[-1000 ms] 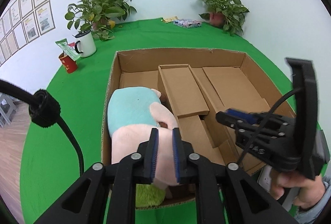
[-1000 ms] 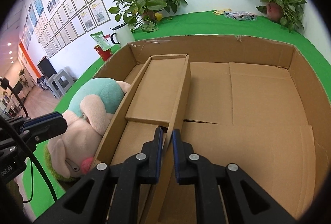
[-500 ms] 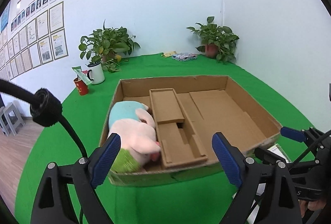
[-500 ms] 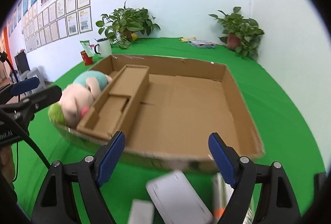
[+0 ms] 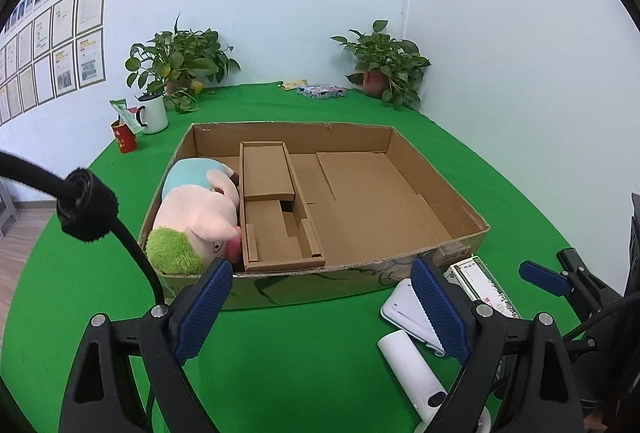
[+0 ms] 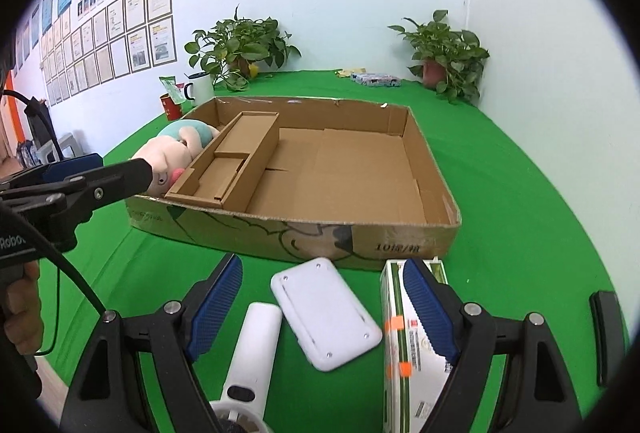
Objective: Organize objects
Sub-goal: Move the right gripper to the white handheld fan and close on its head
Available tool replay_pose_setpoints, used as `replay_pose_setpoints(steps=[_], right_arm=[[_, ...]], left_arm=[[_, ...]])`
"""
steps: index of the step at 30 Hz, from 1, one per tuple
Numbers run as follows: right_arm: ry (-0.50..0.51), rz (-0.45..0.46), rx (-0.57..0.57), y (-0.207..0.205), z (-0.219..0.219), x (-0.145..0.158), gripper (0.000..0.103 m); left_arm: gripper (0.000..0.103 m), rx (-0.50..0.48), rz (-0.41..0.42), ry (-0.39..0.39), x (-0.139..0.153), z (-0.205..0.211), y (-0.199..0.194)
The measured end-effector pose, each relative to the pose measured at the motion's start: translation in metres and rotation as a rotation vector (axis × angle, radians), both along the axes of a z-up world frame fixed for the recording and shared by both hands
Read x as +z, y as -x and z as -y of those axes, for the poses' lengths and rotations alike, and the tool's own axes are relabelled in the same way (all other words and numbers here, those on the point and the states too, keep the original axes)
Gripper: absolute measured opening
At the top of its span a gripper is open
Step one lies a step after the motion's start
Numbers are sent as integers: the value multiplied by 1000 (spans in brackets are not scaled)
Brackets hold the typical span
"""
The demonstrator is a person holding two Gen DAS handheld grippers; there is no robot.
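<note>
A shallow cardboard box (image 5: 280, 289) lies on the green cloth, with a cardboard insert (image 5: 272, 209) inside. A pink plush pig (image 5: 196, 217) with a teal body lies in its left compartment. My left gripper (image 5: 320, 267) hangs open in front of the box's near wall, holding nothing. My right gripper (image 6: 323, 265) is open too, low over a white flat case (image 6: 326, 313). A white cylindrical device (image 6: 252, 345) lies left of the case and a green-and-white carton (image 6: 404, 345) right of it. These three lie on the cloth before the box (image 6: 280, 241).
Two potted plants (image 5: 180, 61) (image 5: 388, 61) stand at the back wall. A white mug (image 5: 154, 113) and a red cup (image 5: 124, 139) are at the back left, a tissue pack (image 5: 320, 91) at the back. A black object (image 6: 606, 337) lies right of the carton.
Both grippers were shut inside the box, the left on the plush pig, the right on the insert's wall. Both have let go, opened wide and drawn back to the near side.
</note>
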State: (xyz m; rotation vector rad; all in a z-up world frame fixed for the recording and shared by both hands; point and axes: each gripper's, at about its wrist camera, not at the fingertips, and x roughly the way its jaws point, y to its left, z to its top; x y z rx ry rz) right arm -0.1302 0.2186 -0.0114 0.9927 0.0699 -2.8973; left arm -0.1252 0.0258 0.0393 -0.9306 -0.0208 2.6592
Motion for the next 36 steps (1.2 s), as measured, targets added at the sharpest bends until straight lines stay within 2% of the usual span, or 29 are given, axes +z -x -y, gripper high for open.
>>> replay_pose_setpoints(steps=[3, 10, 15, 19, 23, 27, 34, 35, 36], right_arm=[[-1, 1, 13, -6, 2, -1, 82], [-47, -18, 33, -16, 9, -4, 82], [-25, -3, 53, -18, 10, -8, 88], [67, 59, 118, -29, 4, -19, 88], [68, 140, 165, -50, 10, -42, 88], [104, 184, 195, -56, 18, -52, 88], [65, 209, 226, -57, 28, -56, 83], [68, 214, 229, -57, 27, -56, 81], [62, 214, 230, -57, 27, -57, 75]], left_arm=[[91, 5, 11, -14, 0, 2, -2], [91, 17, -11, 8, -1, -1, -12], [91, -10, 41, -21, -12, -1, -7], [91, -74, 188, -104, -34, 1, 8], [89, -135, 335, -191, -67, -5, 25], [80, -208, 471, -268, -97, -20, 41], [78, -310, 603, -331, -129, -44, 46], [78, -324, 623, -342, -134, -46, 46], [78, -332, 633, -349, -137, -48, 45]])
